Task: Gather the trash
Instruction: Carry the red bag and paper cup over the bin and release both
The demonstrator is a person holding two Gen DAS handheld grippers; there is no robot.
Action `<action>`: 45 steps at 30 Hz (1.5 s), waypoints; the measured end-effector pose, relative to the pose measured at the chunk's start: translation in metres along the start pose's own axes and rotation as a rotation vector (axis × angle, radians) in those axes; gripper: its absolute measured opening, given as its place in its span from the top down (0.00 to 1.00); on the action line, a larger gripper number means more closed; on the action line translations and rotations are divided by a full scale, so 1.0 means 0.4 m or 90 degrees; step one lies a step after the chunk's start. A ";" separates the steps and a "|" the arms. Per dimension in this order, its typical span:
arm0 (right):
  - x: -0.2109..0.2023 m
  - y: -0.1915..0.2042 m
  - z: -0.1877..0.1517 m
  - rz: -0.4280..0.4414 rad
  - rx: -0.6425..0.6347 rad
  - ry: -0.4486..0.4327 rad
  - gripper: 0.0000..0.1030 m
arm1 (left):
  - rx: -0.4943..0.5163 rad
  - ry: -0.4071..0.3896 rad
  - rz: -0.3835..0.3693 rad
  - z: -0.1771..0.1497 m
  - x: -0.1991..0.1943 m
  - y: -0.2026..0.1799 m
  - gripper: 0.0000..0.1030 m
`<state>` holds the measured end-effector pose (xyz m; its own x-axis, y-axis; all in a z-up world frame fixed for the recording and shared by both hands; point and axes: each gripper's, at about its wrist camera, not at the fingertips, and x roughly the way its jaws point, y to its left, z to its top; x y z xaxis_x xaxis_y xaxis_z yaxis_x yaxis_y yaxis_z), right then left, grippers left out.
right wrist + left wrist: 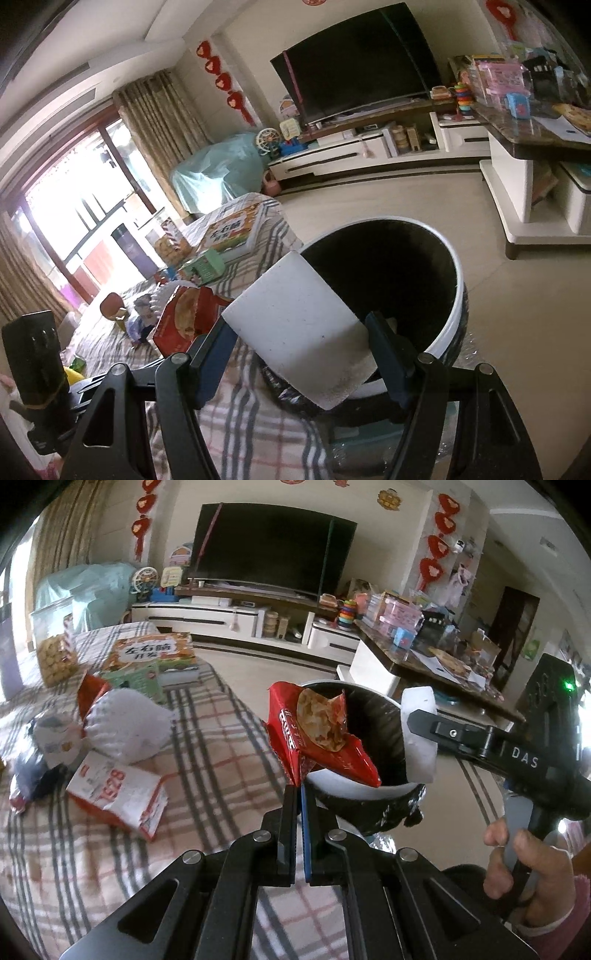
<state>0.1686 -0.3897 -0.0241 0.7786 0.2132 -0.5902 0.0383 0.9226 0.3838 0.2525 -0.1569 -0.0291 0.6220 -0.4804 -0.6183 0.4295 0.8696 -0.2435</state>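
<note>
Television (pixel 271 548) upper centre; white TV cabinet (pixel 207 618) below; book (pixel 153 653) on plaid cloth (pixel 221 746), left; cluttered table (pixel 436 657), right.

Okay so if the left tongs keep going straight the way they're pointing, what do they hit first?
Probably the trash bin: the left tongs, shut on a red snack wrapper, point at its near white rim, with the wrapper already leaning over the opening. Depth is hard to judge.
</note>
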 end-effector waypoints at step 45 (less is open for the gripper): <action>0.059 -0.104 0.072 -0.031 0.051 0.016 0.12 | 0.008 0.025 -0.010 0.070 0.146 -0.059 0.74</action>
<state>0.2032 -0.4322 -0.0335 0.7584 0.1774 -0.6272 0.1266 0.9038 0.4087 0.2970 -0.2087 -0.0383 0.5895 -0.4884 -0.6434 0.4473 0.8606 -0.2434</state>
